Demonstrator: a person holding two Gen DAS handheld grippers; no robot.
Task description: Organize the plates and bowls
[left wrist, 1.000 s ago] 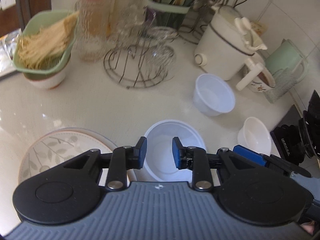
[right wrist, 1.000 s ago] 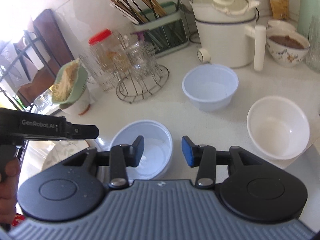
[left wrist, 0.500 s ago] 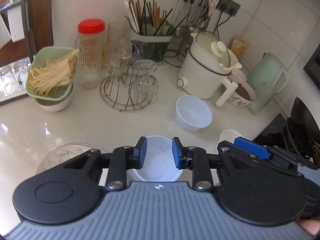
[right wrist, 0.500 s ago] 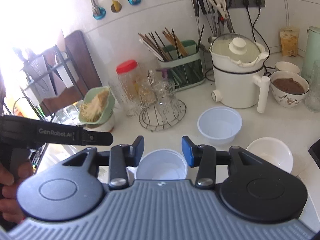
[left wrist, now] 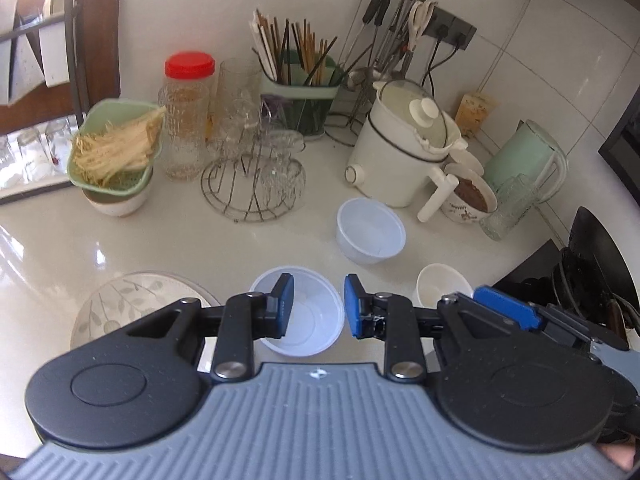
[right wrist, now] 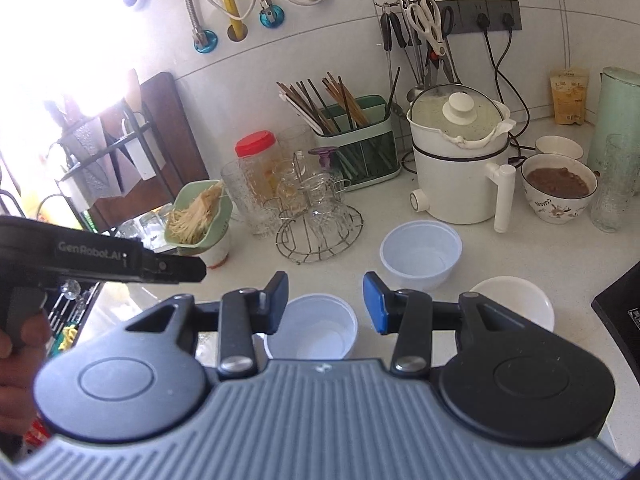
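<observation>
On the white counter stand two translucent plastic bowls, the near one (left wrist: 308,320) (right wrist: 316,334) and the far one (left wrist: 370,230) (right wrist: 420,254). A small white ceramic bowl (left wrist: 438,288) (right wrist: 516,302) sits to their right. A leaf-patterned plate (left wrist: 132,300) lies at the left. My left gripper (left wrist: 318,304) hangs open above the near plastic bowl, holding nothing. My right gripper (right wrist: 325,302) is also open and empty, high above the same bowl. The left gripper's body (right wrist: 100,256) shows at the left of the right wrist view, held by a hand.
Behind the bowls stand a white electric pot (left wrist: 404,152), a wire glass rack (left wrist: 252,184), a red-lidded jar (left wrist: 186,116), a chopstick holder (left wrist: 300,96), a green strainer of noodles (left wrist: 116,148), a patterned bowl of brown food (right wrist: 558,184) and a green kettle (left wrist: 528,160). A black stove (left wrist: 584,272) borders the right.
Both grippers have risen and pulled back from the counter, so the bowls look smaller and more of the wall shows. Their jaws kept the same gap.
</observation>
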